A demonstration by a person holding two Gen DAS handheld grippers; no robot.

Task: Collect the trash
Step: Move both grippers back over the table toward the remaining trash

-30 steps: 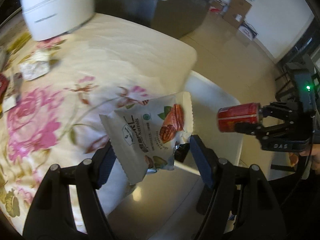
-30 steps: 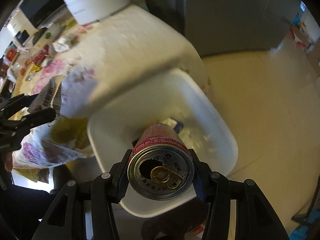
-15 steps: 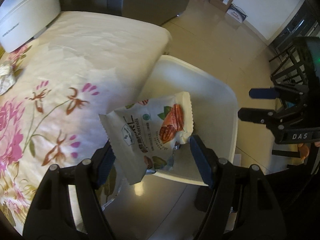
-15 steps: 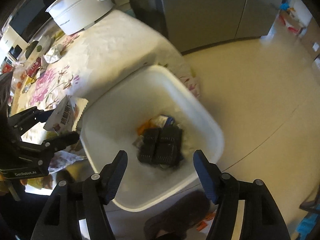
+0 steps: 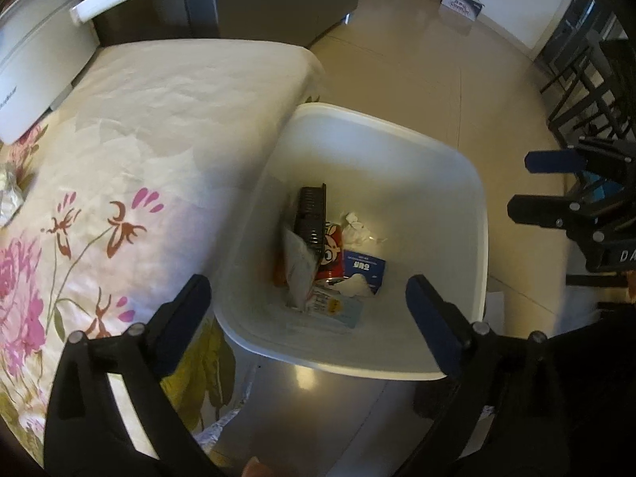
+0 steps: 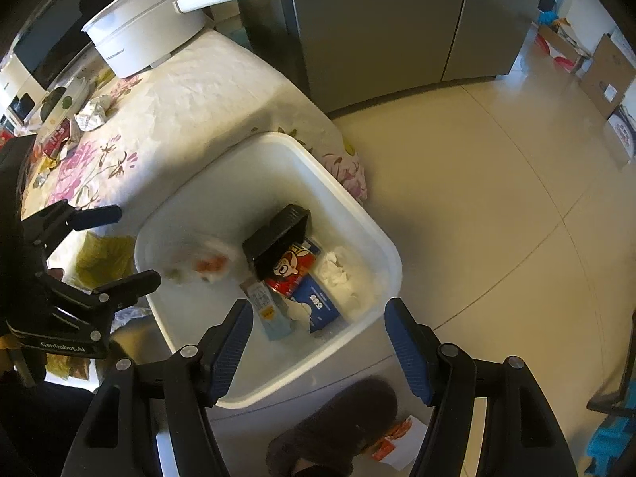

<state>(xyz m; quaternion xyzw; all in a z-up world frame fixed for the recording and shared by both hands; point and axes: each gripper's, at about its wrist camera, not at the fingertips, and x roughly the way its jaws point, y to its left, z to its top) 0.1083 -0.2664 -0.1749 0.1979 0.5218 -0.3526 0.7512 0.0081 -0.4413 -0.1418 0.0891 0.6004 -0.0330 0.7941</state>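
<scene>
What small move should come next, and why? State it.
Probably swing the left gripper back over the table toward the crumpled wrapper. Its jaws are opening with nothing between them, the right gripper is open and empty too, and the snack bag is already in the bin, while litter still lies on the tablecloth.

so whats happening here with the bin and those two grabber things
A person is clearing trash off a flowered tablecloth into a white bin beside the table. Both grippers hover over the bin with nothing between their jaws: the left gripper is opening, and a snack bag is blurred inside the bin. The red can lies among the trash. More wrappers wait on the table.
</scene>
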